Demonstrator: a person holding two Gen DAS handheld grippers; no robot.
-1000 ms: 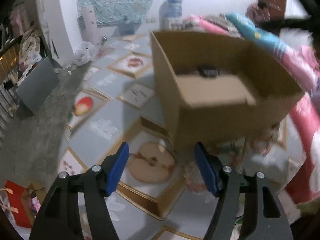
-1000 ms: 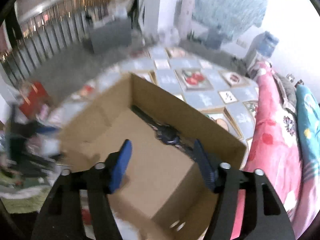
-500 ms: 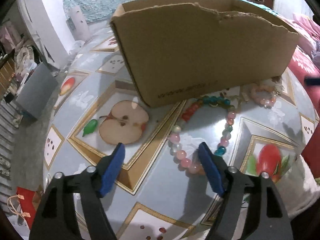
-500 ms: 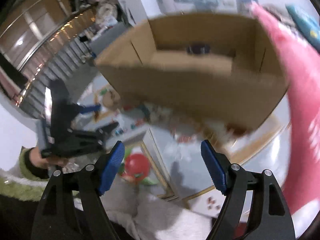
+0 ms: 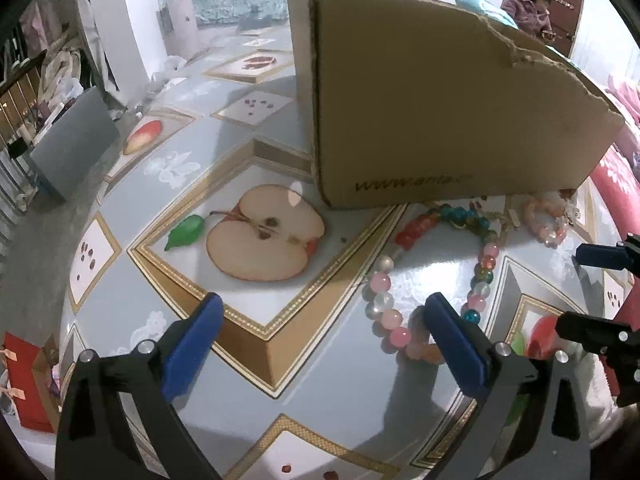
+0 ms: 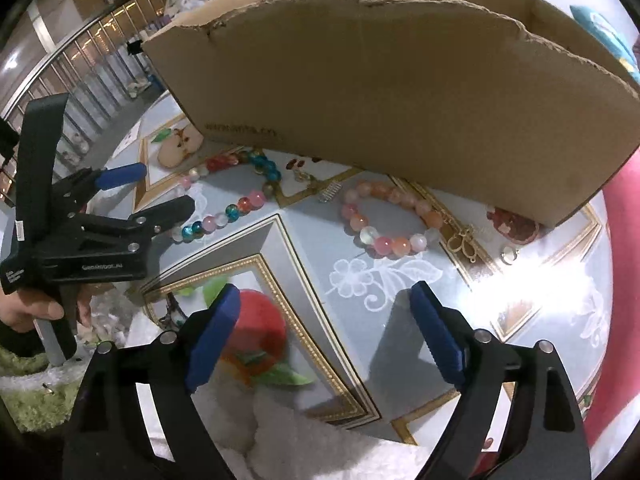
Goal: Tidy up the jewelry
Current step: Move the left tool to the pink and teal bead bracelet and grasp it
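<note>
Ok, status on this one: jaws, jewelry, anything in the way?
Left gripper and right gripper opening, empty. Multicolour bead bracelet and pink bracelet on table. Cardboard box behind.

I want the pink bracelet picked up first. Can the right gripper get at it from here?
Probably yes: the right gripper, jaws opening and empty, faces the pink bracelet across bare tabletop; the cardboard box stands behind it.

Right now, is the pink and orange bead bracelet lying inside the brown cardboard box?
No, the pink and orange bead bracelet lies on the patterned table in front of the brown cardboard box, outside its wall.
</note>
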